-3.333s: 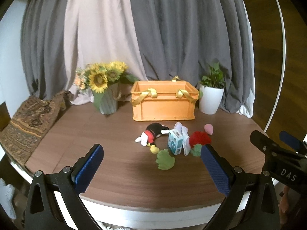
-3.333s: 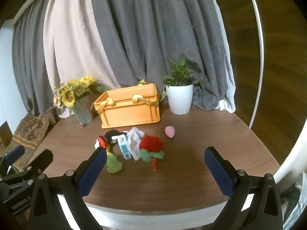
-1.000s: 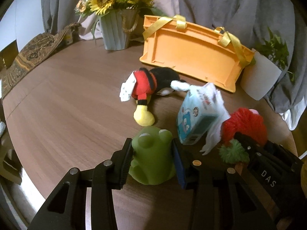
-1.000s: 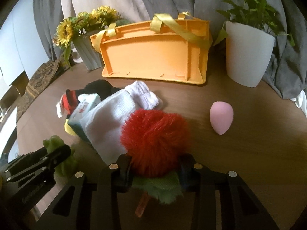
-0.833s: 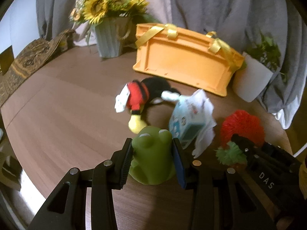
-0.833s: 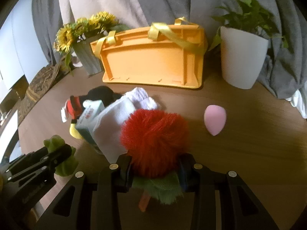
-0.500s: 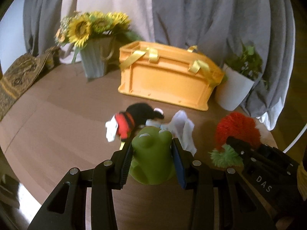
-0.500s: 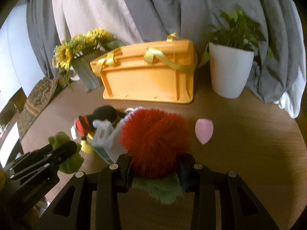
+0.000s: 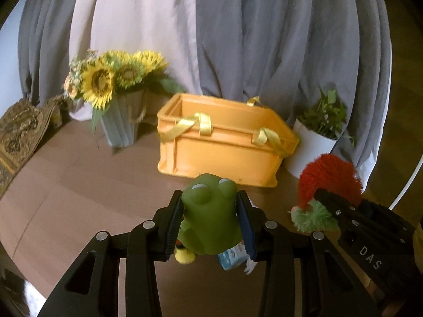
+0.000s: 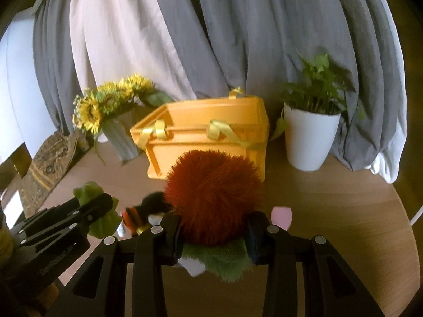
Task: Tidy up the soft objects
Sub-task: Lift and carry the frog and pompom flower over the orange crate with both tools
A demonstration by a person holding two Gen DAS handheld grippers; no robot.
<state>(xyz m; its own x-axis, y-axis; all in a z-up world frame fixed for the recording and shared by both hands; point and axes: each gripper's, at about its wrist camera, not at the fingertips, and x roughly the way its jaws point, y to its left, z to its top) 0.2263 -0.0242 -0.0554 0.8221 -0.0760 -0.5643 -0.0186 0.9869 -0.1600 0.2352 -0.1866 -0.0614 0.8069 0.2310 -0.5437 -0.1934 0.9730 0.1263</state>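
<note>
My left gripper is shut on a green frog toy and holds it above the table, in front of the orange crate. My right gripper is shut on a red fuzzy pompom flower with green leaves, also lifted in front of the orange crate. The flower also shows in the left wrist view, and the frog in the right wrist view. Below lie a black and red plush mouse, a blue tissue pack and a pink sponge.
A vase of sunflowers stands left of the crate and a white potted plant right of it. Grey and beige curtains hang behind. A patterned cloth lies at the table's left edge. The round wooden table ends close in front.
Both grippers have risen with their toys and tilted up, so the crate's open top now shows. The toys left on the table have dropped low in both views.
</note>
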